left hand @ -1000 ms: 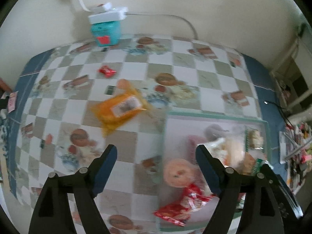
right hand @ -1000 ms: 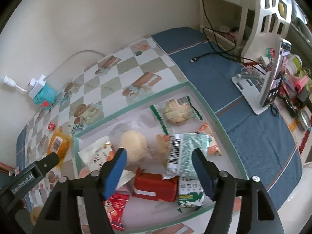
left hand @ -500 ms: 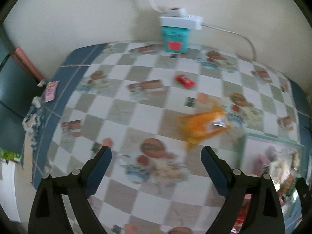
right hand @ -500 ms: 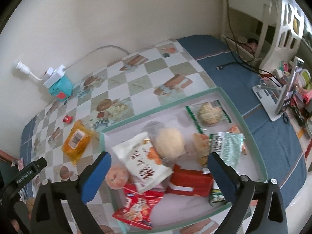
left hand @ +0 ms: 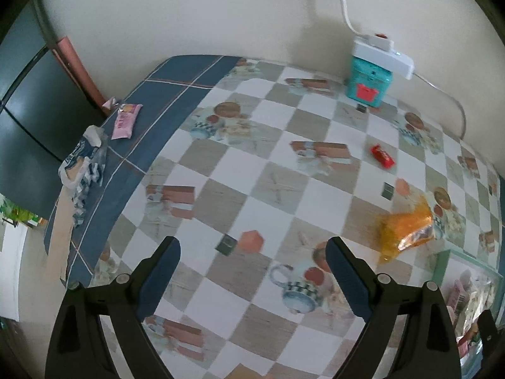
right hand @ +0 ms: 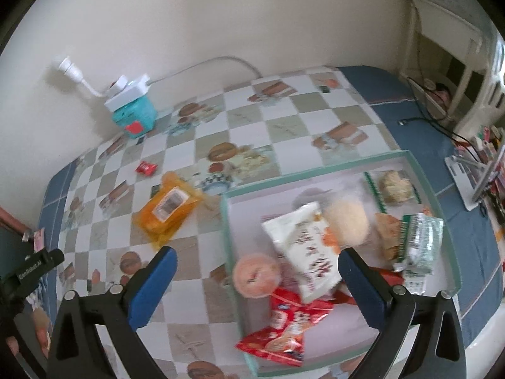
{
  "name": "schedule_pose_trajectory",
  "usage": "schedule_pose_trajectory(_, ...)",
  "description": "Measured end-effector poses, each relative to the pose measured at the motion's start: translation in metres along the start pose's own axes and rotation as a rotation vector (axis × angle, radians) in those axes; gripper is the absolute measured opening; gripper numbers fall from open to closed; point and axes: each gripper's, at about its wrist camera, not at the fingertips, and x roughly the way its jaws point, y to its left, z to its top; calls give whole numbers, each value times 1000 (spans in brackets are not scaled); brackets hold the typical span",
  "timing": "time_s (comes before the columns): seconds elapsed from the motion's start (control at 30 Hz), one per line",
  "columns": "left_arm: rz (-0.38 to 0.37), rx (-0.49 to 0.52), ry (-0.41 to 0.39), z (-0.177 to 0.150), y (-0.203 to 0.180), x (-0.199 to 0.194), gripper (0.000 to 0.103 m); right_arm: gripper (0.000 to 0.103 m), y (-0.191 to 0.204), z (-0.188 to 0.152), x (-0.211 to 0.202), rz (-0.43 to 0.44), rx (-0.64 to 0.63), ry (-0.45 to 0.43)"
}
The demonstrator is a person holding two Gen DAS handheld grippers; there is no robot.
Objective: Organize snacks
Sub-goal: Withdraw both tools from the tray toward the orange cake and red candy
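On the checkered worktop (right hand: 252, 145), the left gripper (left hand: 252, 262) hangs with fingers apart, holding nothing. The orange packet (right hand: 167, 208) lies just left of the tray (right hand: 419, 170), a small red candy (right hand: 146, 168) beyond it. The right gripper (right hand: 255, 274), spread and empty, hovers over the tray's near-left corner, above the heaped snacks.

One tray (right hand: 413, 158) holds about eight snack packets. Outside it lie one orange packet (right hand: 167, 210), one small red candy (right hand: 146, 167) and one teal box (right hand: 135, 117).
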Motion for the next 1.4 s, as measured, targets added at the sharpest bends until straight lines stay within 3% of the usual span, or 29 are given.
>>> schedule_pose_trajectory(0.47,3,-116,32,10,68,23,94,103,68,-15,20,58,-113,30)
schedule_pose_trajectory(0.8,-46,-150,94,11,78,52,94,103,72,-3,34,86,-87,19)
schedule_pose_trajectory(1.07,-47,-75,56,19,63,59,94,103,75,17,54,126,-44,77)
schedule_pose_trajectory(1.2,-118,-53,75,26,55,70,94,103,82,30,62,94,-63,95)
schedule_pose_trajectory(1.4,-104,105,9,47,34,68,94,103,84,51,83,136,-20,187)
